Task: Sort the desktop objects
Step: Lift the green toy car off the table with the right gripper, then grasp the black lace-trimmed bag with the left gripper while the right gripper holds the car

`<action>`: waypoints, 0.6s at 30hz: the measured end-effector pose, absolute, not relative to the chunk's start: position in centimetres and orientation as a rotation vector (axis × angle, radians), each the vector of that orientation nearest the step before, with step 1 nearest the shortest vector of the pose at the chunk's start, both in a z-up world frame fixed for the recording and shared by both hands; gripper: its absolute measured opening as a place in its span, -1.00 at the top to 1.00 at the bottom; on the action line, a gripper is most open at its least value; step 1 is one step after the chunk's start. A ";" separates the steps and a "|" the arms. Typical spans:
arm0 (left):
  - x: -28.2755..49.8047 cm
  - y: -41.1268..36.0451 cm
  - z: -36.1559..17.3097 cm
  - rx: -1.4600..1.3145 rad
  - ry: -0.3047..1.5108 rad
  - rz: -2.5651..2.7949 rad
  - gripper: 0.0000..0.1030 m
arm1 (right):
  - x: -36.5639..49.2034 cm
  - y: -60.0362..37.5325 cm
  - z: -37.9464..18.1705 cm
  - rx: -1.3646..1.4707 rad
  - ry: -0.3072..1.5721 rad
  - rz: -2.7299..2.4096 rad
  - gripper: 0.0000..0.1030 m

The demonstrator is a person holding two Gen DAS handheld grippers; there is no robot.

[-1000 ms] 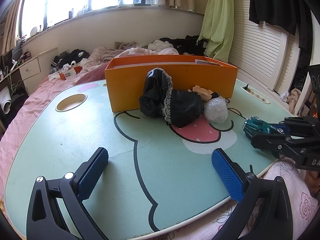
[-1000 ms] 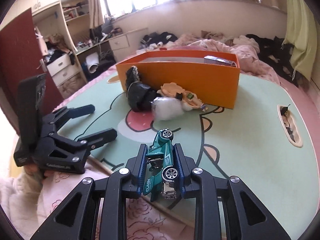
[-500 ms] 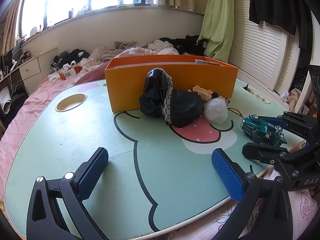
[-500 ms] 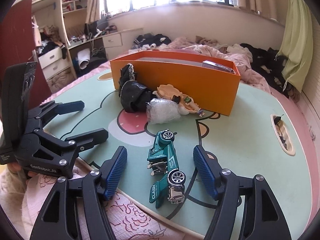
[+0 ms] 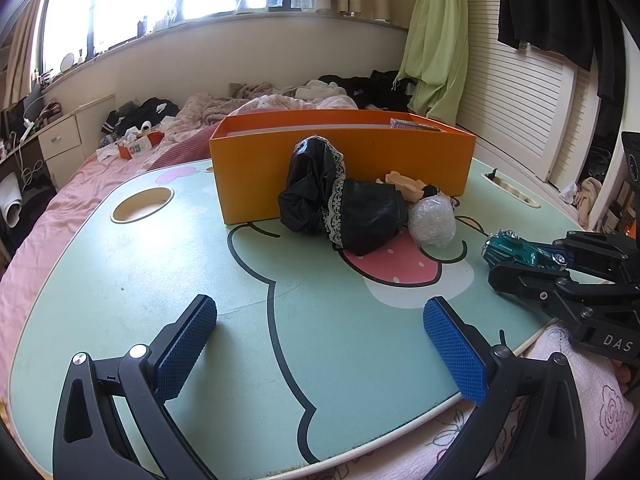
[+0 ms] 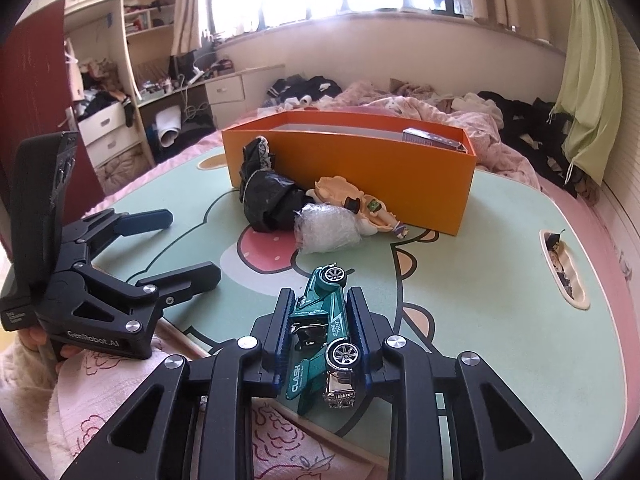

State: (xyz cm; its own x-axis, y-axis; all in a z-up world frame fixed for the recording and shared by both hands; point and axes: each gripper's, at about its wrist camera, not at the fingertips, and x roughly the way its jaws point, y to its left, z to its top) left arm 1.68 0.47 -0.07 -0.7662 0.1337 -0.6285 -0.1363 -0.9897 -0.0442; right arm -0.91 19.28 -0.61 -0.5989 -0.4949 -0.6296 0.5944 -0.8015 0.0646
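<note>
A green toy car (image 6: 324, 320) lies on its side at the near edge of the mint cartoon table (image 5: 160, 280). My right gripper (image 6: 320, 300) is closing on it, both blue pads against its sides; the left wrist view shows this car (image 5: 516, 250) at the far right. My left gripper (image 5: 320, 312) stands open over bare tabletop with nothing between its fingers. An orange box (image 5: 344, 148) stands at the back. In front of it lie a black lace-trimmed bag (image 5: 344, 208), a bubble-wrap bundle (image 5: 432, 220) and a beige figure (image 5: 404, 184).
A small purple carton (image 6: 432, 138) rests inside the orange box at its right end. The table has a round cup hole (image 5: 142, 204) at the left and a slot (image 6: 564, 268) at the right. Pink bedding and clothes surround the table.
The right gripper held the car, opened wide and left it on the table, then closed on it again. The left gripper has not moved.
</note>
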 end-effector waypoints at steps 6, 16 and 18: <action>1.6 -0.4 0.5 -0.997 -0.096 2.795 -0.99 | -0.7 19.5 -0.4 0.848 0.194 -2.368 0.50; -1.7 -1.5 3.8 -1.035 -0.240 2.782 -0.91 | -0.9 19.5 -0.5 0.859 0.183 -2.360 0.50; -2.8 -1.5 4.2 -1.066 -0.275 2.754 -0.91 | -0.9 19.5 -0.6 0.864 0.180 -2.358 0.50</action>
